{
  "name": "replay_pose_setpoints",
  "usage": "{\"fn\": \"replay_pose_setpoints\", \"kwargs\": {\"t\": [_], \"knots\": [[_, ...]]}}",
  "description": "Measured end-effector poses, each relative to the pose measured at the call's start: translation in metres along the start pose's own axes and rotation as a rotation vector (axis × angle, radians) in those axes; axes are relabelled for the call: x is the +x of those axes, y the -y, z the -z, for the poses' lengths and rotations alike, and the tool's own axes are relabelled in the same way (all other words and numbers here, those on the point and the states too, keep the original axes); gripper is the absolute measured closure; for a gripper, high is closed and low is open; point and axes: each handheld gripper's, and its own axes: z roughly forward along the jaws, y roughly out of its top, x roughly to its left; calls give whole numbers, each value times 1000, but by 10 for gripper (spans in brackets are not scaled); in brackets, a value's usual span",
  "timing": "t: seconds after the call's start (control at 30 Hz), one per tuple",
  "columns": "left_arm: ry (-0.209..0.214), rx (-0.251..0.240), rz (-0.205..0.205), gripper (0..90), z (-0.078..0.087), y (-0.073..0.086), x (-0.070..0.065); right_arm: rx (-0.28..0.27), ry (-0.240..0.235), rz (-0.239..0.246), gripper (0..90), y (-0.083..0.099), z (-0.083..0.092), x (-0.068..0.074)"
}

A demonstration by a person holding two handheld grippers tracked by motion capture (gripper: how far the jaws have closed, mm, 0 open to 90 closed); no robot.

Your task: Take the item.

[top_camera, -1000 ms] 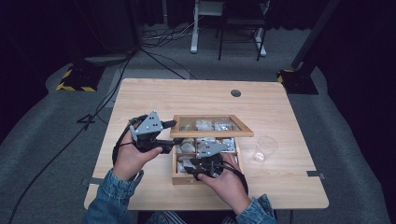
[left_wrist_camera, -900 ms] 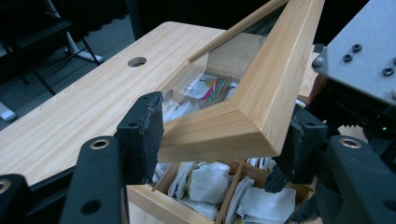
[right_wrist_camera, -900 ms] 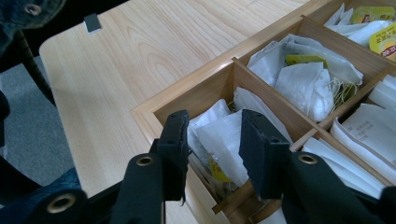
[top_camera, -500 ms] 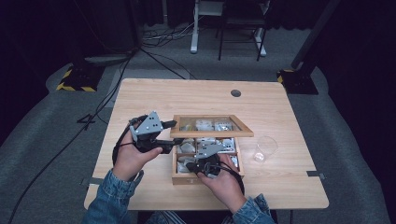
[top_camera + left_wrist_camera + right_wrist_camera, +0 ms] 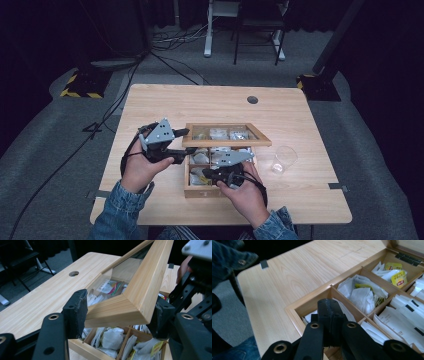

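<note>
The left gripper clamps the raised lid's near-left corner. The right gripper, jaws pressed together, dips into the near-left compartment of the box, mid-table, among tea bags.

Pale wooden box — white sachets, some with yellow tags — on a light woodgrain table; black jaws.

Left gripper clamping lid corner — tea bags below
</note>
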Motion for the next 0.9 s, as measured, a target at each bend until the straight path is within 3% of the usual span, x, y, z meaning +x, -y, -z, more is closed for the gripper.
{"fn": "replay_pose_setpoints", "kwargs": {"t": [0.2, 0.47, 0.9], "knots": [[4, -4, 2, 410, 0, 0, 1, -45, 20, -2, 900, -7, 18, -2], [3, -5, 1, 413, 0, 0, 1, -93, 57, -38, 900, -8, 43, -17], [2, -3, -1, 417, 0, 0, 0, -132, 131, -73, 900, -6, 76, -35]]}}
